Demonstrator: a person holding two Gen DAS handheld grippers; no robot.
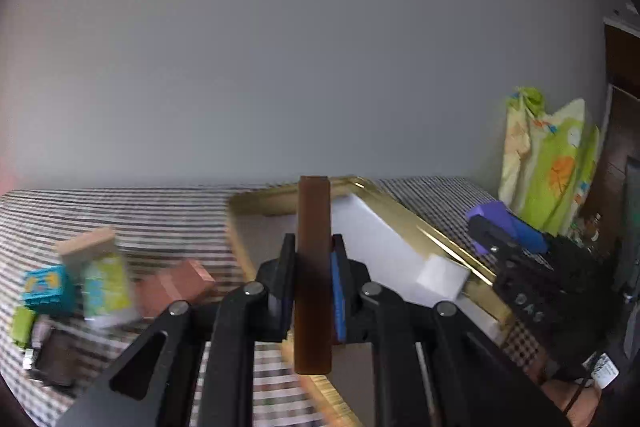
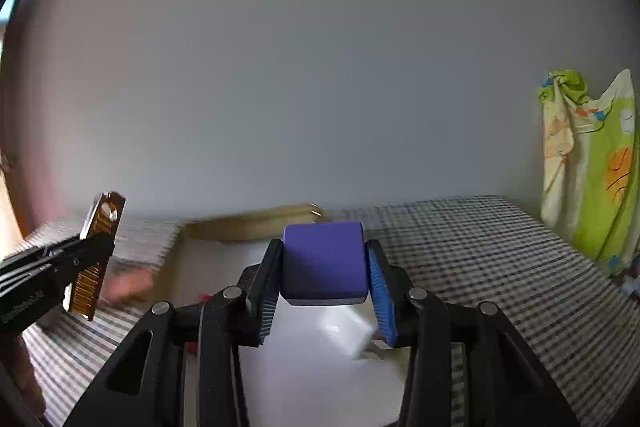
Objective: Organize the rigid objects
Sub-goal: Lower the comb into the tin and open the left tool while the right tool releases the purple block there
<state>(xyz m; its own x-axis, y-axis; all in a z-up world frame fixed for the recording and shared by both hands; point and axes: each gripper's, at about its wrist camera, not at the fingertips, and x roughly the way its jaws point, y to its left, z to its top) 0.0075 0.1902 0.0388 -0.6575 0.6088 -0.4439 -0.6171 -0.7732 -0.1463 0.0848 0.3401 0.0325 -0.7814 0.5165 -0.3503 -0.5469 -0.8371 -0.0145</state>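
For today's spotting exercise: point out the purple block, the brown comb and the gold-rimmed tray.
purple block (image 2: 324,261), right wrist view, front face.
brown comb (image 1: 314,267), left wrist view, middle of its spine.
gold-rimmed tray (image 1: 404,213), left wrist view, right rim.

Both wrist cameras face the wall, sharing the blurred, seemingly gold-rimmed tray (image 1: 404,211).

A green-and-yellow printed cloth bag (image 2: 592,163) leans against the grey wall (image 2: 320,67) beside the checked tablecloth (image 2: 480,259).

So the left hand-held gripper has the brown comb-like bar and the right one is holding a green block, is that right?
Not quite. The right hand-held gripper is shut on a purple block, not a green one, as the right wrist view shows. The left hand-held gripper does hold the brown bar.
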